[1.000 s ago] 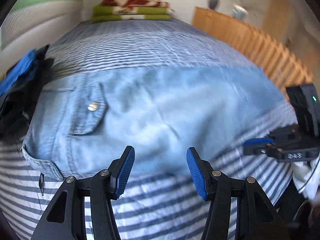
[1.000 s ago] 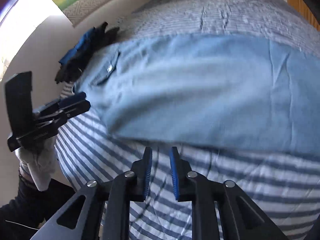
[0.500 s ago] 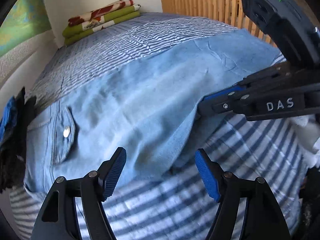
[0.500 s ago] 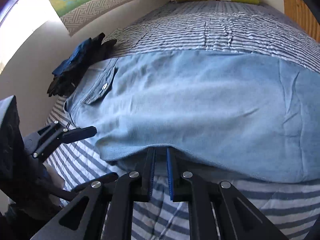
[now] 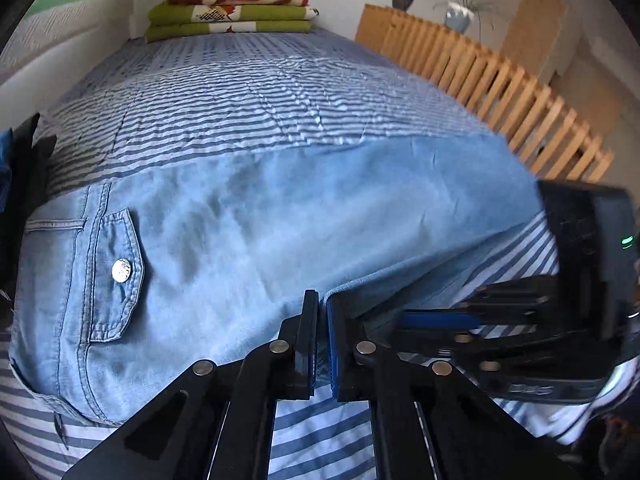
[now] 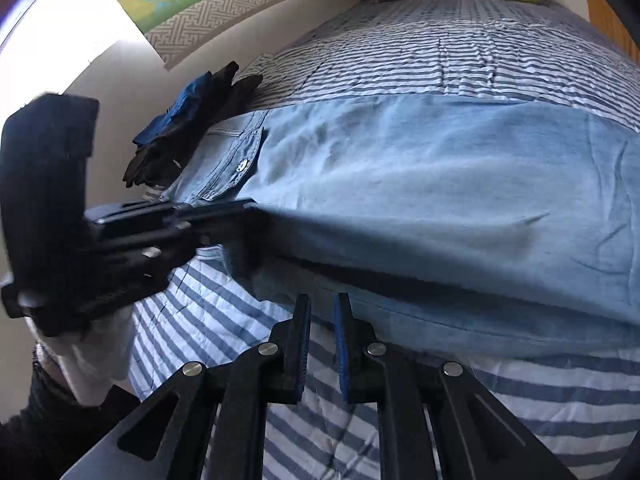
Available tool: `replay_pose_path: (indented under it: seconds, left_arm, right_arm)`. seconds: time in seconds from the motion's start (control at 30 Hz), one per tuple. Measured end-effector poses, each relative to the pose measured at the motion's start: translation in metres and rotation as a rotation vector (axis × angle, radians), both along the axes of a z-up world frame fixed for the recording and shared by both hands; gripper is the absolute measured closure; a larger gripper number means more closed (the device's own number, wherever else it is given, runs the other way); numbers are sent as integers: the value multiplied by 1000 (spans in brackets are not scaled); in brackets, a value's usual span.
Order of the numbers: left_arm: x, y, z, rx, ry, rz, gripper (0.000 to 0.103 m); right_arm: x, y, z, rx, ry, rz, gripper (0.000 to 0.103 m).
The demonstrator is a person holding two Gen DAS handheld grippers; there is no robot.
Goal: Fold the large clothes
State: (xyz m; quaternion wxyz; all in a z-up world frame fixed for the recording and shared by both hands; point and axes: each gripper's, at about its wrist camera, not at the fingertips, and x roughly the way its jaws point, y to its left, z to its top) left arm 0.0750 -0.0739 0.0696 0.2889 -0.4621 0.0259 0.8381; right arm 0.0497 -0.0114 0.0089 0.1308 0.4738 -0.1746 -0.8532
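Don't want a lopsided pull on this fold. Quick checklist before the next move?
1. Left gripper on the shirt hem: ok. Its jaws have just been closing and fabric sits between the pads.
2. Right gripper on the hem: cannot tell. The jaws are narrow and the tips are at the edge, but a grip is unclear.
3. Shirt lying flat: ok, only light wrinkles.
4. Bedcover beyond the shirt free: ok, bare up to the folded blankets.
5. Dark clothes clear of the shirt's pocket end: cannot tell, they sit right against it.
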Motion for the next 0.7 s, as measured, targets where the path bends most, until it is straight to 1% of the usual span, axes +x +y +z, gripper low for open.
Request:
replay_pose_path:
  seconds: [0.07, 0.13, 0.2, 0.23, 0.3, 0.33, 0.37, 0.4, 0.47, 0.5, 0.53, 0.57, 0.6, 0.63, 0.67, 0.7]
  left_arm:
    - [0, 0, 2, 1, 6, -7, 99]
    - [1, 1, 2, -11, 11, -13, 100]
    - [0, 0, 1, -6, 6, -14, 100]
    - [-1, -1, 1, -2, 5, -13, 100]
    - [-5, -8, 3, 27, -4, 4, 91]
    - [-8, -15, 4, 46, -22, 16, 85]
    - [-12, -26, 6, 74, -37, 39, 68]
    - [-14, -34, 7, 87, -33, 60, 57]
    - [-22, -55, 7, 94, -29, 136, 57]
    - [-26, -60, 4, 83, -35, 155, 57]
    - [-30, -63, -2, 44, -43, 179, 57]
    - [-36, -67, -14, -26, -53, 218, 57]
    - [-40, -69, -22, -55, -70, 240, 57]
    - [-48, -73, -38, -120, -106, 288, 57]
    - [-54, -76, -52, -179, -128, 320, 69]
    - [-57, -77, -61, -212, -138, 331, 75]
  right_arm:
    - [-12, 0, 0, -21, 8, -19, 91]
    - [-23, 0, 0, -15, 18, -33, 91]
    - [-32, 0, -2, -15, 10, -30, 91]
    - [-38, 1, -6, -32, -1, -22, 91]
    - [-43, -3, -15, -66, -33, 3, 91]
    - [-43, -5, -17, -69, -42, 14, 91]
    - [-41, -11, -20, -67, -51, 39, 90]
    - [-39, -14, -21, -65, -52, 55, 90]
    - [-33, -22, -24, -76, -59, 79, 90]
    - [-30, -25, -26, -90, -66, 90, 90]
    - [-28, -28, -27, -96, -72, 97, 90]
    - [-24, -33, -30, -99, -85, 103, 90]
    - [-22, -35, -33, -107, -94, 104, 90]
    - [-17, -39, -38, -155, -113, 113, 90]
    - [-13, -45, -42, -179, -126, 131, 90]
    - [-10, -50, -42, -149, -121, 140, 90]
